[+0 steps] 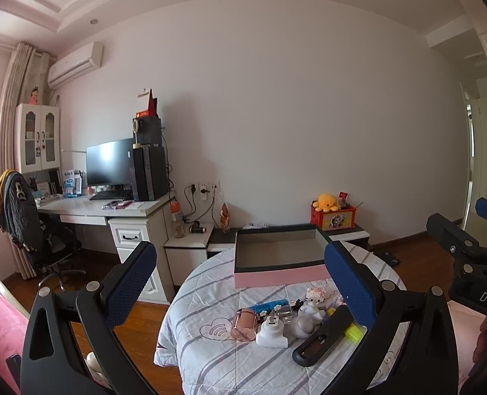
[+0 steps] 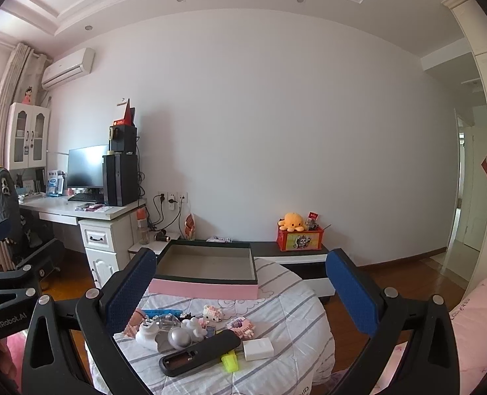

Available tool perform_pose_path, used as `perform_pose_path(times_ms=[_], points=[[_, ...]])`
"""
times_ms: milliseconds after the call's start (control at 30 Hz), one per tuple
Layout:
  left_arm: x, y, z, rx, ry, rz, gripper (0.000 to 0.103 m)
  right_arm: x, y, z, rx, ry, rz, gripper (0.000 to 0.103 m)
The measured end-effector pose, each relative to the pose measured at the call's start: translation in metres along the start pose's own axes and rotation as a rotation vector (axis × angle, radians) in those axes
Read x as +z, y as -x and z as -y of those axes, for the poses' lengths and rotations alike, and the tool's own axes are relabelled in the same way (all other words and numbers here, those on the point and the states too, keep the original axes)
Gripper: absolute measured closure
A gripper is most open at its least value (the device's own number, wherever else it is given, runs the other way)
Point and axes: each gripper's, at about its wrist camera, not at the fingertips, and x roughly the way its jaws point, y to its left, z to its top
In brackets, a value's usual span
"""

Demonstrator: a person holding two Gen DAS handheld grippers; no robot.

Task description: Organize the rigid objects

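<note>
My left gripper (image 1: 240,284) hangs open above a round table covered with a striped cloth (image 1: 210,362); nothing is between its blue pads (image 1: 131,283). Below it lie a black remote (image 1: 322,339), a white plug adapter (image 1: 271,332), a rose-gold cylinder (image 1: 243,324) and a brick kitty figure (image 1: 316,294). An empty pink box (image 1: 276,276) sits behind them. My right gripper (image 2: 242,291) is also open and empty above the remote (image 2: 200,352), a white charger block (image 2: 258,349), a yellow highlighter (image 2: 230,362) and the pink box (image 2: 204,289).
A desk (image 1: 112,210) with a monitor and a PC tower stands at the left, with an office chair (image 1: 23,223) beside it. Behind the table is a low cabinet (image 2: 296,256) bearing a red box and a yellow plush. Pink bedding (image 2: 474,316) flanks the table.
</note>
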Motion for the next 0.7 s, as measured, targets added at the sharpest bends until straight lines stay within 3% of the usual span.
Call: perform_pose_path(times_ms=[400,700], points=[[-0.019,-0.056,0.002,0.001,-0.007,-0.090,0.000,-0.021,-0.055,0.013,0.024,-0.024,-0.103,0.000],[-0.059,-0.104,-0.016,-0.008,0.012,-0.214,0.000,-0.057,-0.103,0.025,0.040,-0.032,-0.219,0.000]])
